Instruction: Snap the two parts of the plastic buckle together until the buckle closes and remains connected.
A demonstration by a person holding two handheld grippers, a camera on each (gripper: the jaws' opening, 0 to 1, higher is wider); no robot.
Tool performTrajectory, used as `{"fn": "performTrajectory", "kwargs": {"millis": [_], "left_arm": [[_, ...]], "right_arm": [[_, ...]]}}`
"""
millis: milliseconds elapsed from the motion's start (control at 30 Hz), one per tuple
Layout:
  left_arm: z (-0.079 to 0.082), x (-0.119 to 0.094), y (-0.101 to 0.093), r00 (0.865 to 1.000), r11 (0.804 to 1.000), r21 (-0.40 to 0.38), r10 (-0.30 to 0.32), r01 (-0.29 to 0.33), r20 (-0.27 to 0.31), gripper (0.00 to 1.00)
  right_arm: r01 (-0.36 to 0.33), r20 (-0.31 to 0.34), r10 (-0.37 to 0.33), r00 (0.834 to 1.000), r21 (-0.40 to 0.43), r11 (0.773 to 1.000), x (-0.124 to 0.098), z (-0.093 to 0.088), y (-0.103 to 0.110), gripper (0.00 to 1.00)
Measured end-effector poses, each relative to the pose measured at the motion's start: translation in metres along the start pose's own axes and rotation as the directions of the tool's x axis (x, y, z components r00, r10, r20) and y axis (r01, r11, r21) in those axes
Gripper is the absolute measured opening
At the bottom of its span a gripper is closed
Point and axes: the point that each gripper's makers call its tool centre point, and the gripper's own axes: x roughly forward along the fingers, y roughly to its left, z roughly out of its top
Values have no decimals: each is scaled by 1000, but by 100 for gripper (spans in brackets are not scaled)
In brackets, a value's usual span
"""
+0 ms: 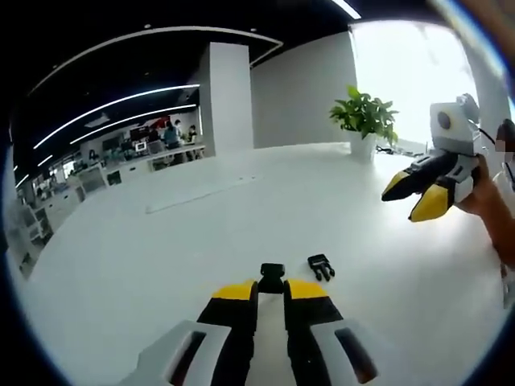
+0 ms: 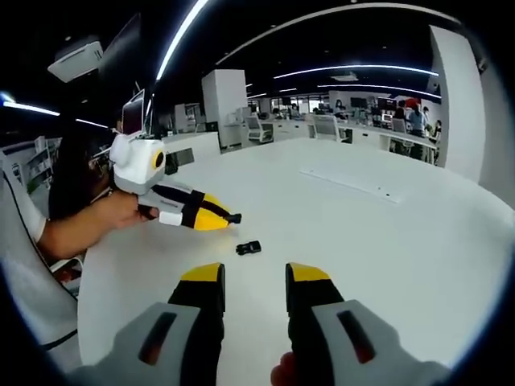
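Two small black plastic buckle halves sit on a wide, round white table (image 1: 161,265). They look light, stiff and smooth, likely to skate on the tabletop if nudged, so each is best pinched across its flat body, leaving the mating end free.

In the left gripper view, the left gripper (image 1: 270,291), black with yellow tips, has its jaws drawn close around the socket half of the buckle (image 1: 271,277), which sits between the tips. The pronged half of the buckle (image 1: 321,265) lies just beyond and right of those tips, apart from it.

In the right gripper view, the right gripper (image 2: 255,276) hangs with jaws spread and empty, the buckle piece well ahead.
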Motion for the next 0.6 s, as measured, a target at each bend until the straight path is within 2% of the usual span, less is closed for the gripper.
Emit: {"fn": "performTrajectory", "kwargs": {"millis": [100,200,300,600], "left_arm": [[2,-3,-9,998,996,-69,-63,63,7,12],[10,-5,-6,998,998,-26,-61,61,19,12],[9,-6,-7,998,999,16,-53,52,26,12],[6,-12,-12,997,996,47,-73,72,11,12]], "right_arm": [[-18,1,18,1000,24,1000,1,0,-1,29],[-31,10,30,999,45,999,1,0,-3,29],[-27,9,27,1000,30,999,1,-1,-5,27],[-34,-9,34,999,-24,999,5,-1,-8,27]]}}
